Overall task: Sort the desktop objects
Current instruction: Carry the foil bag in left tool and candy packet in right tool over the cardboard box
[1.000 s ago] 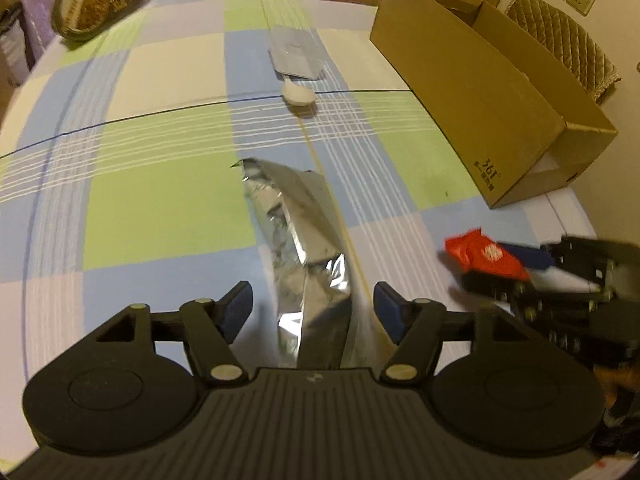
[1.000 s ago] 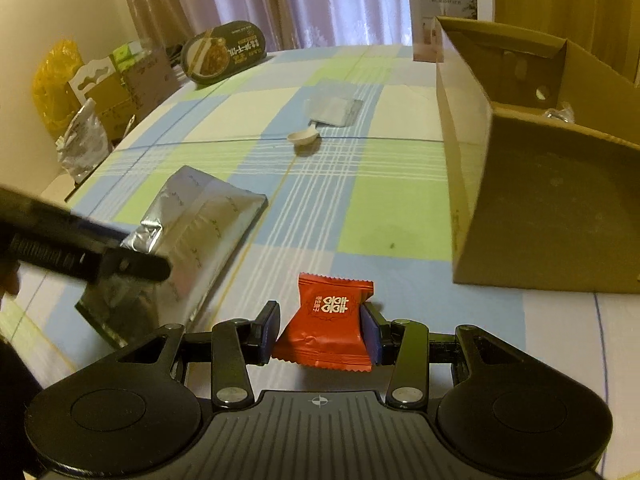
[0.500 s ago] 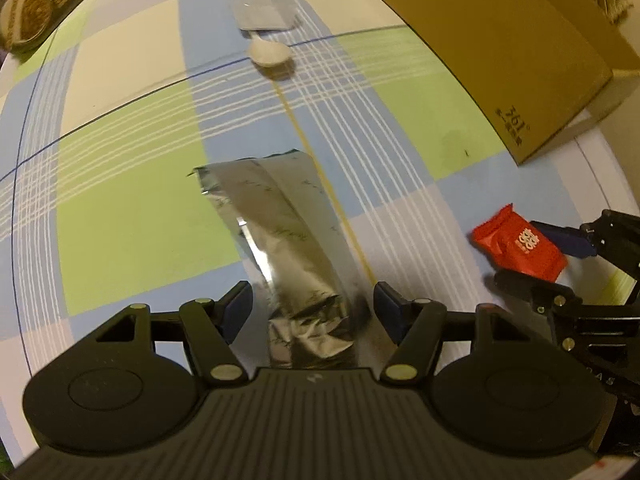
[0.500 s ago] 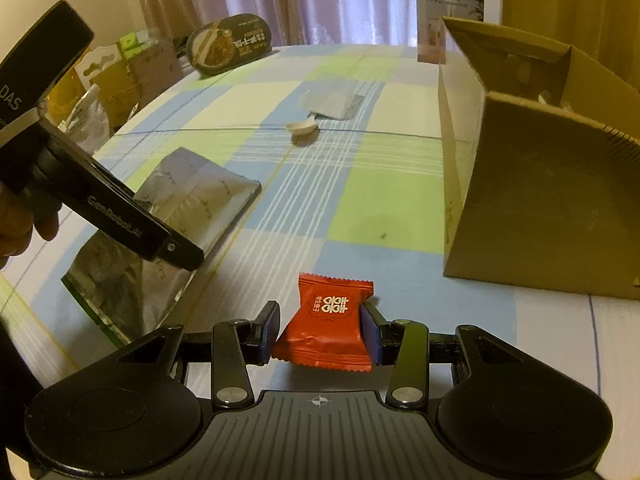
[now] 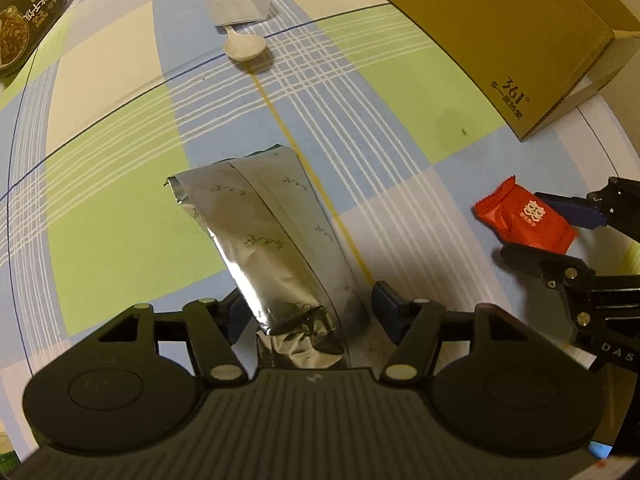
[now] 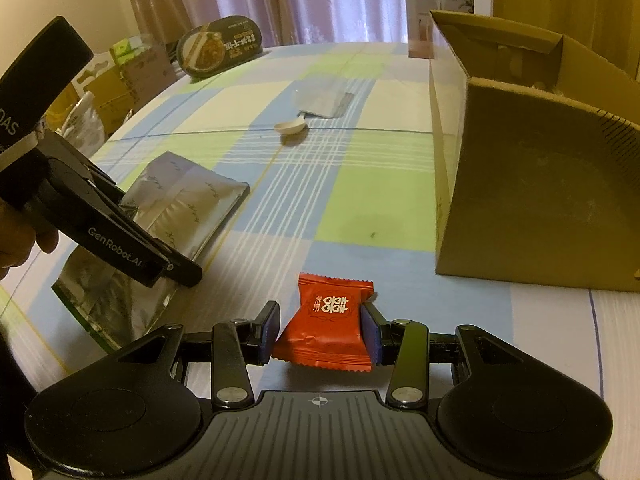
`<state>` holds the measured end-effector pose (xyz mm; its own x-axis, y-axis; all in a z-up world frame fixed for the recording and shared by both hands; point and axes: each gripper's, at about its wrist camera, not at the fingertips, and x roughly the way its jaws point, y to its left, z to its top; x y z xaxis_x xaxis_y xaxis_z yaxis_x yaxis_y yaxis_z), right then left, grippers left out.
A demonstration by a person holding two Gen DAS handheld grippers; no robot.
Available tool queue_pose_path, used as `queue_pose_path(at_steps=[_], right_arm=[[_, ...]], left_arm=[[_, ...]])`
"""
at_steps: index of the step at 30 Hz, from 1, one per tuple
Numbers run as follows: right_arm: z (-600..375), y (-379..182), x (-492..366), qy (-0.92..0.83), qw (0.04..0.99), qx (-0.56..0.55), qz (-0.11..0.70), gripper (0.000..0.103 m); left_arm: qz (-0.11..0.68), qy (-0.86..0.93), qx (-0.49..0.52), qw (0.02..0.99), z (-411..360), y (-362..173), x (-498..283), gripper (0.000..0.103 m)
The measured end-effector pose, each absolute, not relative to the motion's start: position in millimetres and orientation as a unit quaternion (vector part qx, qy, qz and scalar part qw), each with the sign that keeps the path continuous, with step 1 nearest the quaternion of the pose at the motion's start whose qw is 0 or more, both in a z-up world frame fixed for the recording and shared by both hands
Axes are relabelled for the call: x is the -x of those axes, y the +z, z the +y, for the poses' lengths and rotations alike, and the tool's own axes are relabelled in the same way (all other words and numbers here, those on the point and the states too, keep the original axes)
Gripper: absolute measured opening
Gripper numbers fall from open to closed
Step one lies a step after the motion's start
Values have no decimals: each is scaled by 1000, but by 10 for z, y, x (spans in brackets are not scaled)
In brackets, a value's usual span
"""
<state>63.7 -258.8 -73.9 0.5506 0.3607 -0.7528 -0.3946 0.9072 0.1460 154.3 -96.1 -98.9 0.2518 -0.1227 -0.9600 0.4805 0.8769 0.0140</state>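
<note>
Right under our left gripper [image 5: 306, 312], spread wide, the silver foil pouch [image 5: 264, 236] runs lengthwise straight ahead between the fingers, while our right gripper [image 6: 322, 334] pinches the red candy packet [image 6: 330, 324].

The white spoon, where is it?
The white spoon lies far out on the checked tablecloth, its handle reaching to the clear plastic packet. It is beyond the silver foil bag and left of the cardboard box.

Dim, warm yellowish indoor light with soft shadows, glare on the silver foil pouch [image 5: 272, 236], strong fisheye bending toward every edge, and dark vignetted corners.
</note>
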Motion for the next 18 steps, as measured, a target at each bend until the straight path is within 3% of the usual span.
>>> queue_pose_path(at_steps=[4,7,18], right_arm=[[-2574,-734,-622,215,880,24,422,41],[-2575,-733,-613,214,881,26,422,41],[-2579,-787,-577,210,879,44,426,41]], left_arm=[[572,-201,-158,779,-964,-967,-1535,46],[564,-205,-169,782,-977,-948,-1498,42],[551,-224,-166,787,-994,-895,-1233,39]])
